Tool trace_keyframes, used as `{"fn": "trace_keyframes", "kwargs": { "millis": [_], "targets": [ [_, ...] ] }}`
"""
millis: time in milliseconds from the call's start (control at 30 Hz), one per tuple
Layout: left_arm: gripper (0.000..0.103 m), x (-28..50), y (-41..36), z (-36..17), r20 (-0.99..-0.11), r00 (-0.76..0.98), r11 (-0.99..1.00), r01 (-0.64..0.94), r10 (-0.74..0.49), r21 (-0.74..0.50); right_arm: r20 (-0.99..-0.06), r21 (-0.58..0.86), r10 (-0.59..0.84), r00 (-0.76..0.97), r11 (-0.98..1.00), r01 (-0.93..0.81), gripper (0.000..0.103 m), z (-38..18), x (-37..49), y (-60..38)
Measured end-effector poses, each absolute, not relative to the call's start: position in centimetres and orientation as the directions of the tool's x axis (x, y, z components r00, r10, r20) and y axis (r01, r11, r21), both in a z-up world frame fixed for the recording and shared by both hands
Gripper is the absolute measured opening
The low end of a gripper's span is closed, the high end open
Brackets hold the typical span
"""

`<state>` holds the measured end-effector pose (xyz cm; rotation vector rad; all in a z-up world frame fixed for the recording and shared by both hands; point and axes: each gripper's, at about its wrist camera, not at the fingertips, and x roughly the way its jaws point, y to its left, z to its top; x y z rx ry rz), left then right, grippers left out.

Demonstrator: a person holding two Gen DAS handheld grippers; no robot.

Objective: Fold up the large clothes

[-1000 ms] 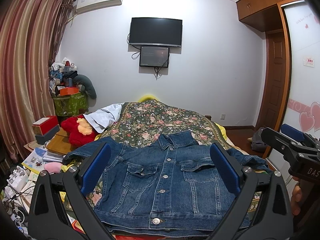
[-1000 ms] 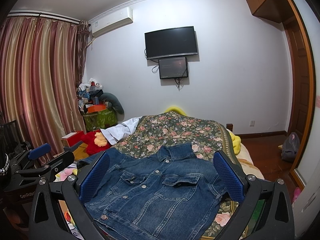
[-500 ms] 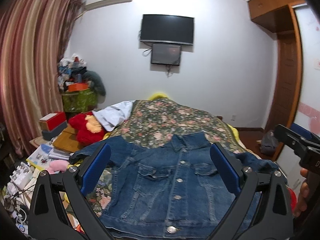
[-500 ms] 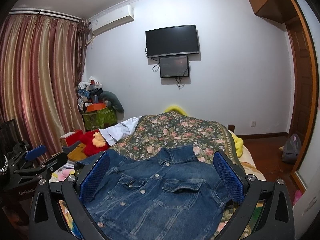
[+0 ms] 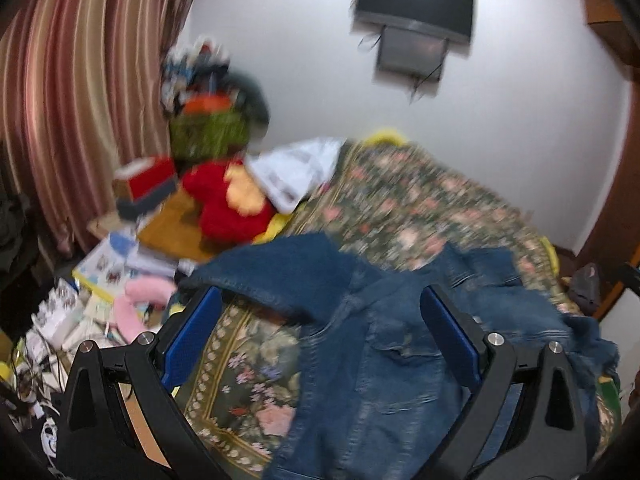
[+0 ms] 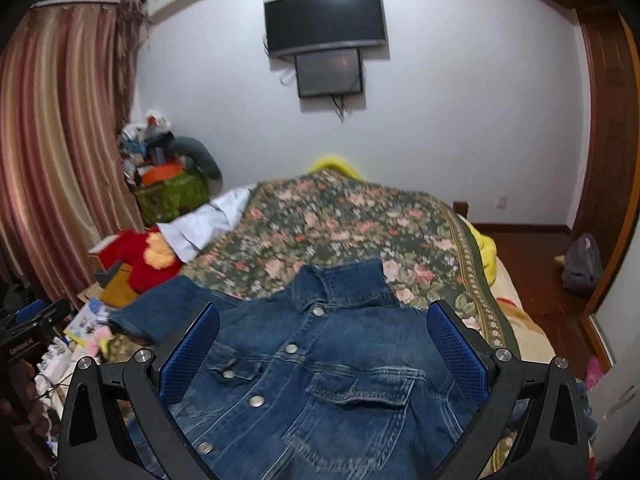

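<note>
A blue denim jacket (image 6: 320, 372) lies front up and buttoned on the floral bedspread (image 6: 352, 220), collar toward the far wall. Its left sleeve (image 5: 272, 276) stretches out toward the bed's left edge. My left gripper (image 5: 320, 336) is open and empty, hovering above the jacket's left half near that sleeve; this view is blurred. My right gripper (image 6: 322, 354) is open and empty, above the jacket's chest. The left gripper's body (image 6: 32, 332) shows at the right wrist view's left edge.
A red and yellow plush toy (image 5: 228, 200), boxes, books and small clutter (image 5: 100, 292) fill the floor left of the bed. Striped curtains (image 6: 52, 152) hang on the left. A TV (image 6: 324, 20) is on the far wall. A wooden door (image 6: 608, 152) and a bag (image 6: 582, 264) are on the right.
My left gripper has swung left and tilted down toward the jacket's left sleeve, blurring its view. My right gripper has dipped slightly toward the jacket. Both stay open.
</note>
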<state>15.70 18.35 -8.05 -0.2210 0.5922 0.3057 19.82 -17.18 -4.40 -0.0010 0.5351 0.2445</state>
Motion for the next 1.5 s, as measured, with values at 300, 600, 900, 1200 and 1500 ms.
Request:
{"fn": "trace_keyframes", "kwargs": {
  "millis": [300,600,900,1200,1500],
  "targets": [
    [0.100,22.1,26.0,-17.7,-0.795,0.595,0.880,-0.435,0.121,-0.192,-0.663,-0.042,0.158,0.732,0.968,-0.247,0.103,-10.7,28.7,-14.7],
    [0.097,25.5,32.8,-21.7,-0.795,0.605,0.739,-0.513,-0.048,-0.436,-0.832,0.006,0.168,0.529,0.956,-0.295,0.103,-17.8,34.5,-12.7],
    [0.050,28.7,39.7,-24.8,-0.798,0.600,0.541,-0.654,-0.056,-0.530,-0.870,0.164,0.271,0.412,0.947,-0.277,0.103,-19.8,35.9,-14.3],
    [0.011,30.3,34.7,-16.6,-0.728,0.648,0.739,-0.600,0.225,-0.305,-0.844,0.202,0.298,0.445,0.947,-0.251,0.103,-17.5,34.6,-17.7],
    [0.010,32.2,19.4,-8.3,-0.575,0.813,0.961,-0.225,0.095,-0.160,-0.798,0.199,0.313,0.515,0.944,-0.265,0.103,-13.9,32.2,-20.5]
  ]
}}
